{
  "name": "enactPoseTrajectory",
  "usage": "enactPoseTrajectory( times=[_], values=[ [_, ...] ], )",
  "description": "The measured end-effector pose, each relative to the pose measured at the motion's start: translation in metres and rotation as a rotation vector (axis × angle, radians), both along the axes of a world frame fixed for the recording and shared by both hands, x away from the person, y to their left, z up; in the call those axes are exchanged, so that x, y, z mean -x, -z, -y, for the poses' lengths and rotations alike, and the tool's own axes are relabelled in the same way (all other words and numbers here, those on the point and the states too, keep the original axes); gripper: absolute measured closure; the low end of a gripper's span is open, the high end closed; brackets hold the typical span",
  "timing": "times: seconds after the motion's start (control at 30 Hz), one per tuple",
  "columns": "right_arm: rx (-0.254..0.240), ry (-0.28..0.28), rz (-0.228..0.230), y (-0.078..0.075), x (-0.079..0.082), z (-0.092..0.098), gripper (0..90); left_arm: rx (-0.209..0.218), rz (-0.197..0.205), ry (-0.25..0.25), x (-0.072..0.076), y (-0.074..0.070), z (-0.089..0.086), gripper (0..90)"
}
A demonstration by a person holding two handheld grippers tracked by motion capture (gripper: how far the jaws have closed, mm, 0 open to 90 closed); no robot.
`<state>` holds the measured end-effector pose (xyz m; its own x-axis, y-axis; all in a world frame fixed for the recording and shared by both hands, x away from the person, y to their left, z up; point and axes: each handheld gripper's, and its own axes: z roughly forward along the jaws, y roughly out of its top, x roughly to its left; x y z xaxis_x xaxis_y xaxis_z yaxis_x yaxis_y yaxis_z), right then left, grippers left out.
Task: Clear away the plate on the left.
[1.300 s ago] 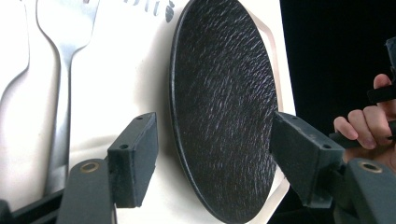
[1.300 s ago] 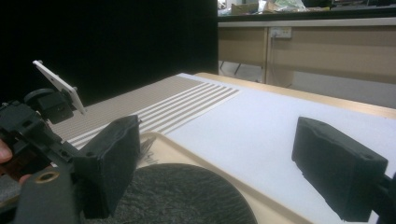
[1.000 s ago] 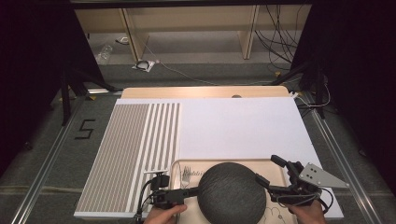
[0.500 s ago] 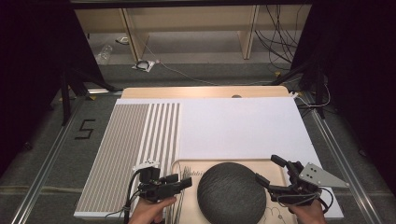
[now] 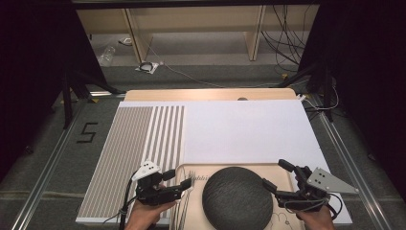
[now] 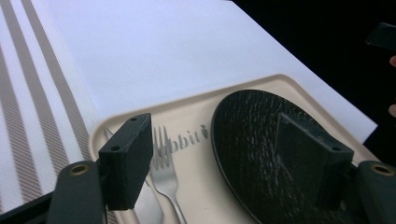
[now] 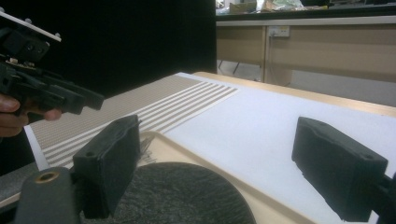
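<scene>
Left hand-held gripper (image 5: 184, 183) poised over the near-left corner of the beige tray (image 5: 287, 168), jaws spread wide with nothing between them, having just been opening a little further; pads clear of the fork (image 6: 164, 161) lying below and of the dark round plate (image 5: 237, 200) beside it. Right hand-held gripper (image 5: 278, 176) parked at the tray's near-right side, jaws likewise wide apart and empty, one finger (image 5: 270, 186) just at the plate's right edge, contact impossible to confirm. Seen along the right jaws: plate rim (image 7: 173, 191) low between the pads, untouched.

Plate centred on the tray at the tabletop's near edge, textured matte surface, most likely stoneware: stiff, fairly heavy for a two-jaw pinch, breakable if dropped, though the rough finish should resist slipping. Best hold judged to be the rim, pinched top and bottom from opposite sides by both tools, since the face offers nothing to grip. Fork thin, light, rigid metal, lying flat at the tray's left edge; likely to skate on the smooth tray, so better taken across the handle. Striped placemat (image 5: 124, 158) and white mat (image 5: 244, 129) beyond, bare.
</scene>
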<state>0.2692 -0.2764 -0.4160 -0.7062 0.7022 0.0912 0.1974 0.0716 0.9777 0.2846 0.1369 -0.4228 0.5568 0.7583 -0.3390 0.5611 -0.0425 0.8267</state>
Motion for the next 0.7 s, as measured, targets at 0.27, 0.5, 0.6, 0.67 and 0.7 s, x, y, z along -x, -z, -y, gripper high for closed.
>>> enactPoseTrajectory(
  times=[0.27,0.5,0.6,0.67,0.7],
  values=[
    [-0.006,-0.001,0.001,0.000,0.000,0.000,16.4,0.010,0.085,0.004,0.000,-0.002,-0.006,26.1],
    [-0.004,-0.003,-0.001,0.000,0.000,0.000,16.3,-0.005,0.166,0.000,0.002,-0.004,-0.010,22.3],
    [-0.001,-0.002,-0.003,0.000,0.000,0.000,16.3,-0.013,0.182,-0.007,0.002,-0.004,-0.012,21.4],
    [-0.004,-0.003,-0.001,0.000,0.000,0.000,16.3,-0.018,0.196,-0.009,0.002,-0.004,-0.014,21.0],
    [-0.004,-0.003,-0.001,0.000,0.000,0.000,16.3,-0.019,0.200,-0.010,0.002,-0.004,-0.015,21.0]
  ],
)
